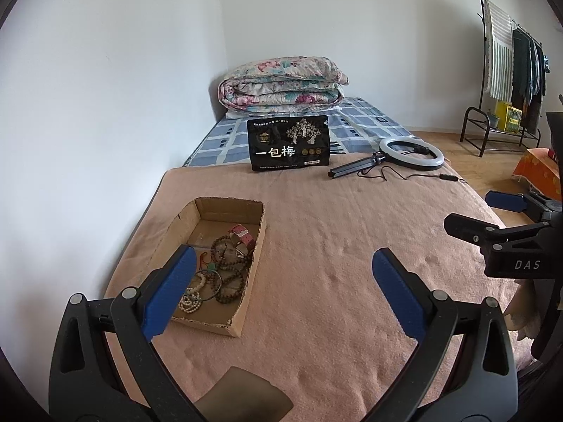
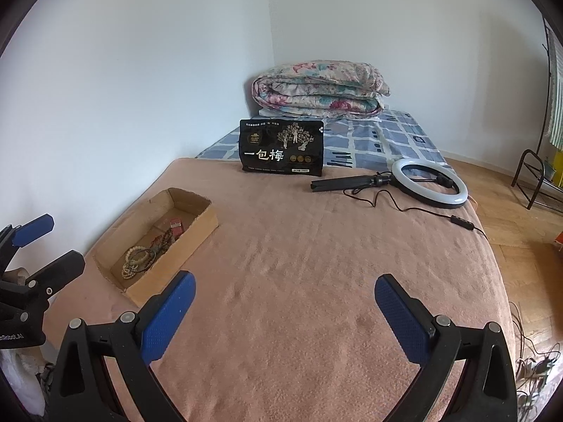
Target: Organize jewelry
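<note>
While both grippers hang over the bed's pinkish-brown blanket (image 2: 299, 263), the jewelry lies heaped in a shallow open cardboard box (image 1: 246, 302) near the blanket's wall-side edge. Inside it are dark brown wooden bead strands (image 1: 228, 274), a pale cream bead bracelet (image 1: 190, 299), a thin green bangle (image 1: 211, 286) and a pink-strapped watch (image 1: 242, 234). The left gripper (image 1: 283, 270) stands wide with nothing between its blue pads, its left finger (image 1: 172, 292) showing in front of the box's near end. The right gripper (image 2: 285, 293) is likewise spread wide and empty above bare blanket, to the right of the box. Farther back a black snack pouch with white Chinese lettering (image 2: 281, 147) stands upright, a white ring light on a folded black tripod (image 2: 429, 183) lies beside it, and a folded floral quilt (image 2: 320, 88) rests on the blue checked sheet (image 2: 397, 137).
</note>
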